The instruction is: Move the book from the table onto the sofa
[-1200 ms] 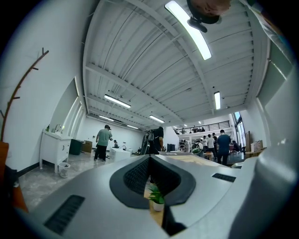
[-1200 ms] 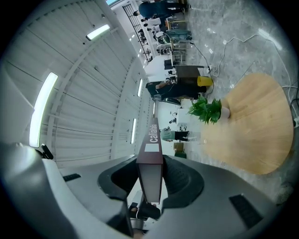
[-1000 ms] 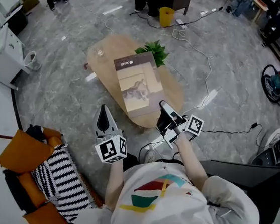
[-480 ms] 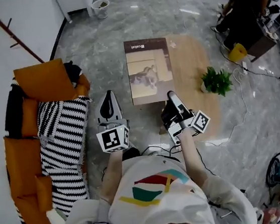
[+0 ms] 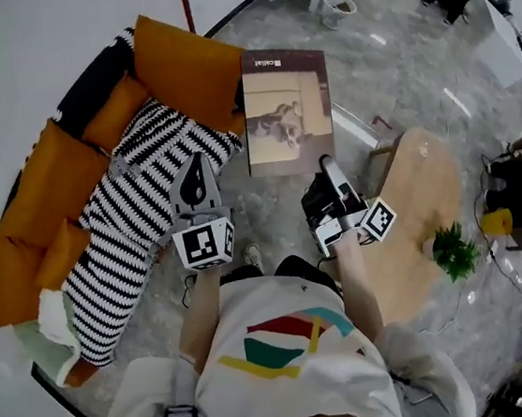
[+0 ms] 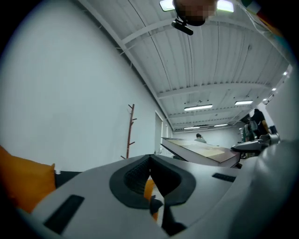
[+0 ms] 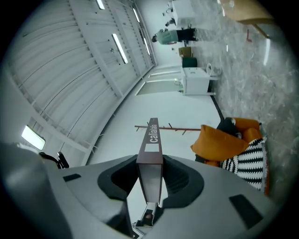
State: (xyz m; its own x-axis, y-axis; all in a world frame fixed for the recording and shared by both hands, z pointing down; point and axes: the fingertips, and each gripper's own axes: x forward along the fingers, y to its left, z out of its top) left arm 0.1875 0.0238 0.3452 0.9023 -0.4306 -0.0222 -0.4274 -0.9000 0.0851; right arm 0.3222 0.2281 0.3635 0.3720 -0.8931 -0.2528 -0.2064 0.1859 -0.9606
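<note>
Gripping the near edge of the book, the right gripper has both pads pressed against the covers. The brown spine with its white lettering runs straight out ahead of the jaws. In the head view the right gripper carries the book flat in the air; it stretches forward from the jaws, clear of the table and not yet on the sofa.

Beside it, the left gripper holds nothing. Its own view shows the left gripper with the jaw tips brought together and no object between them. The book shows just to the right of those jaws.

Below and to the left of the left jaws lies a striped throw draped over the sofa. An orange cushion stands ahead of them, its corner near the book's left edge.

Behind and to the right of the right jaws stands the wooden table, with a small green plant on its near part. Far ahead of the left jaws a thin coat stand rises against the white wall.
</note>
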